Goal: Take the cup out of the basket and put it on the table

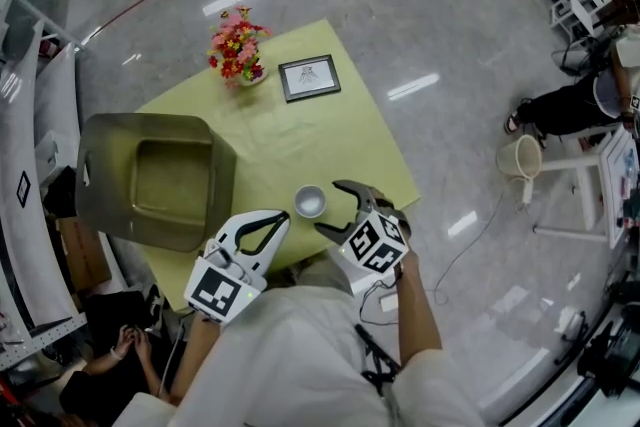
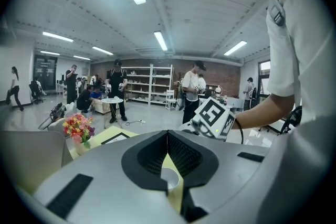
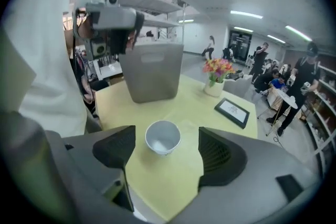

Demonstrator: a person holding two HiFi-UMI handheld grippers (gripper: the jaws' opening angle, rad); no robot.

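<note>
A small white cup (image 1: 310, 202) stands upright on the yellow-green table (image 1: 330, 140), near its front edge and right of the grey basket (image 1: 150, 180). My right gripper (image 1: 335, 208) is open just right of the cup. In the right gripper view the cup (image 3: 163, 137) sits on the table between the spread jaws of that gripper (image 3: 167, 139), touching neither. My left gripper (image 1: 280, 219) is shut and empty, in front of the basket's near right corner. Part of the cup's rim (image 2: 169, 182) shows below the shut left gripper (image 2: 168, 134). The basket (image 3: 152, 72) looks empty.
A flower vase (image 1: 237, 45) and a framed picture (image 1: 309, 77) stand at the table's far side. A seated person (image 1: 120, 345) is at the lower left. White shelving (image 1: 30, 165) runs along the left. A white mug (image 1: 520, 158) sits on a stool at right.
</note>
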